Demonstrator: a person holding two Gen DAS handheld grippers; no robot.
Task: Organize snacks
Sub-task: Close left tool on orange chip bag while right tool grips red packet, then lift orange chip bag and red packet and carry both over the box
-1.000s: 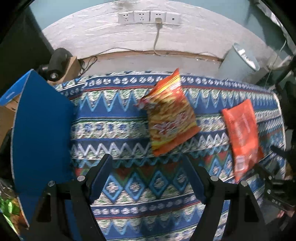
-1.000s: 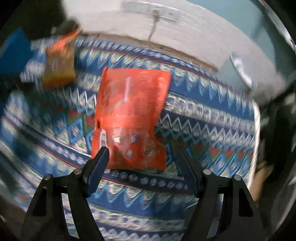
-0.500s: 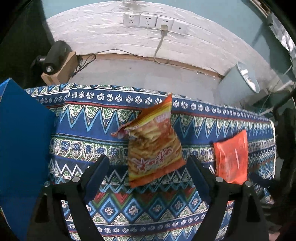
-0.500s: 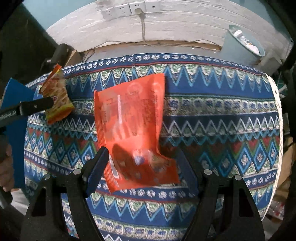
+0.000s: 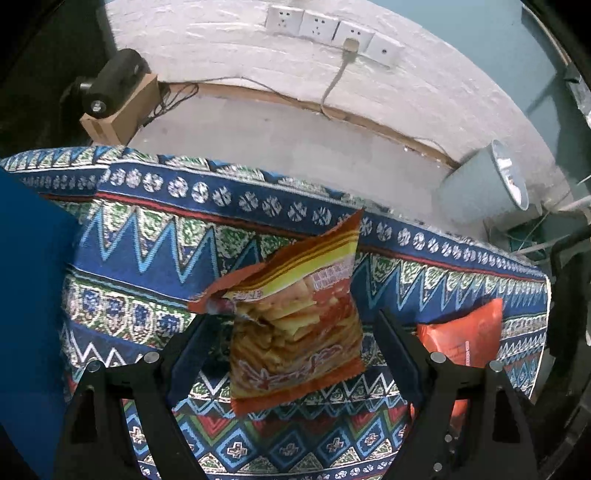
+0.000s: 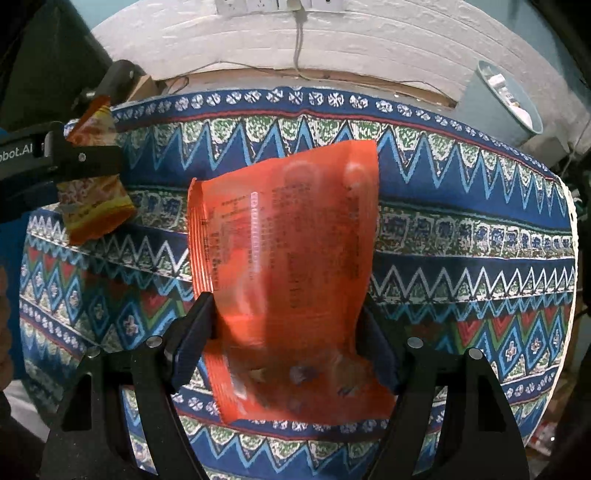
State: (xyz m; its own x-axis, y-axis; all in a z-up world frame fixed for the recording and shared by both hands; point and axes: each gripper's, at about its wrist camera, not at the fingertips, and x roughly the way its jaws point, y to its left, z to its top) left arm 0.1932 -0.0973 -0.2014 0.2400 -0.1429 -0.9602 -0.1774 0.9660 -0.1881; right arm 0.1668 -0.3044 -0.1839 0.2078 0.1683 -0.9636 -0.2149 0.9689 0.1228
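At far left, a flat, plain blue panel [image 5: 33, 314] stands at the table's left edge, overlapping the blue, zigzag-patterned woven tablecloth [image 5: 155, 236]. Behind it, on the floor by the white brick wall [image 5: 229, 48], a black cylindrical device [image 5: 110, 83] rests on a small cardboard box [image 5: 122, 114].

Next, the left gripper [image 5: 291, 328] has its two black fingers spread wide to either side of the crinkled orange-and-yellow chip bag printed with fries [image 5: 295, 325]. The bag lies on the cloth between them; whether the pads touch it cannot be told. In the right wrist view the same chip bag [image 6: 94, 192] lies near the left rim of the table, with a left gripper finger [image 6: 77, 158] across it.

Toward the middle, the right gripper [image 6: 284, 332] has its fingers parted, each blue pad meeting a side edge of the flat, glossy orange-red snack pouch with fine printed text [image 6: 284, 266]. From the left wrist view that pouch [image 5: 469, 339] lies near the table's right edge.

At far right, a pale grey-blue plastic bin [image 6: 495, 107] stands on the floor beyond the table, below the row of white wall sockets [image 5: 332, 33].
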